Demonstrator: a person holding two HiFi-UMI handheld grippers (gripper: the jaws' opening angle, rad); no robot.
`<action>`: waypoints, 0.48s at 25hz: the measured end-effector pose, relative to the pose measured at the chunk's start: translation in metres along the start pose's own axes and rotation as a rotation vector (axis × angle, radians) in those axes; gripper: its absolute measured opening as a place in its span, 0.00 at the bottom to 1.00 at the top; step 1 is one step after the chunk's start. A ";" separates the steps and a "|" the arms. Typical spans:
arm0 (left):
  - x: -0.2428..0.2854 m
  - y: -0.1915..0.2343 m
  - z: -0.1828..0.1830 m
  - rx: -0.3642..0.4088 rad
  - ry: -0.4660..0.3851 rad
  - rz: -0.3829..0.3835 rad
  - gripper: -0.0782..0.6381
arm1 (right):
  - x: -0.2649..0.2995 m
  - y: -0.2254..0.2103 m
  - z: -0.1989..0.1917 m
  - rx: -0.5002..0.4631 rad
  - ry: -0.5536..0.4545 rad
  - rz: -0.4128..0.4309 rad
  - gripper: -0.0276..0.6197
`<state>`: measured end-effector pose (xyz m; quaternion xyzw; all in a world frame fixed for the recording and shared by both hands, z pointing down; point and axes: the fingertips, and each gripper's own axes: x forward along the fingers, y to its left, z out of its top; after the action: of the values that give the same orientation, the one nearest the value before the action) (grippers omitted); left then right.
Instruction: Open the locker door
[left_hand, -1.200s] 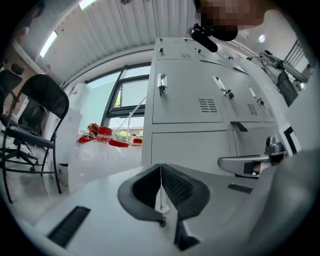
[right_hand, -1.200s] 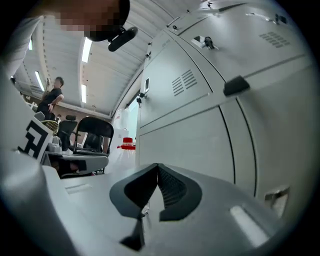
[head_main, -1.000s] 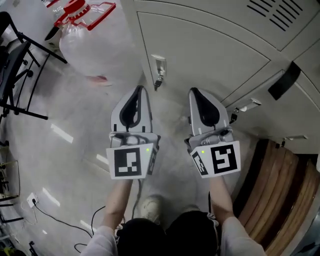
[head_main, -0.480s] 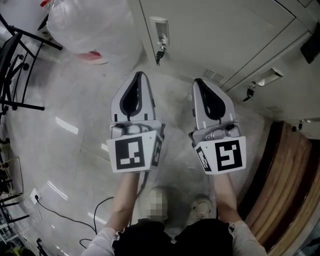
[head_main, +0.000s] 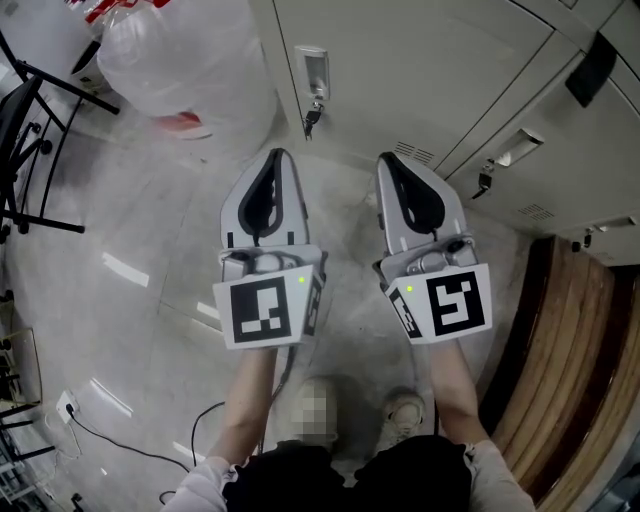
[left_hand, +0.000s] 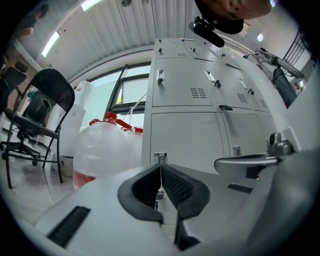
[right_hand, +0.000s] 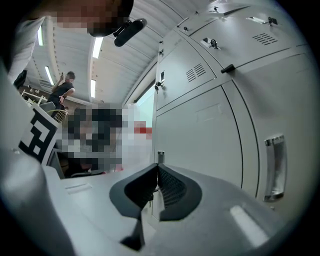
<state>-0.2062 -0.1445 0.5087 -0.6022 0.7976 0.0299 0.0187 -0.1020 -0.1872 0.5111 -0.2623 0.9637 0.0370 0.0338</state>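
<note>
The grey locker door (head_main: 400, 70) stands shut at the top of the head view. On its left edge is a metal latch (head_main: 313, 72), and a key (head_main: 309, 120) hangs under it. My left gripper (head_main: 277, 157) is shut and empty, pointing at the floor just short of that latch. My right gripper (head_main: 386, 160) is beside it, also shut and empty. In the left gripper view the shut left gripper (left_hand: 160, 167) lines up just below the latch (left_hand: 160, 158). The right gripper (right_hand: 157, 167) points at the same latch (right_hand: 160, 156).
A clear plastic bag (head_main: 175, 60) with red parts lies left of the lockers. A black chair (head_main: 30, 120) is at the far left. A wooden bench (head_main: 570, 380) runs along the right. More locker doors with latches (head_main: 517, 145) stand to the right. A cable and socket (head_main: 65, 405) lie on the floor.
The latch and lockers have shifted higher in the head view. Both grippers stay shut, side by side, in about the same place in the view.
</note>
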 end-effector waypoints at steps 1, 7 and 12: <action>0.000 0.002 0.000 0.003 -0.002 -0.001 0.13 | 0.003 0.002 0.001 0.002 -0.001 0.006 0.05; 0.001 0.011 -0.002 0.010 -0.015 -0.006 0.13 | 0.028 0.013 0.000 0.017 0.013 0.078 0.11; 0.003 0.018 -0.005 0.009 -0.008 0.007 0.13 | 0.063 0.027 -0.002 0.031 0.026 0.177 0.35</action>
<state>-0.2239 -0.1429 0.5143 -0.5994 0.7996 0.0287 0.0245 -0.1697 -0.1956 0.5097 -0.1762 0.9839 0.0216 0.0222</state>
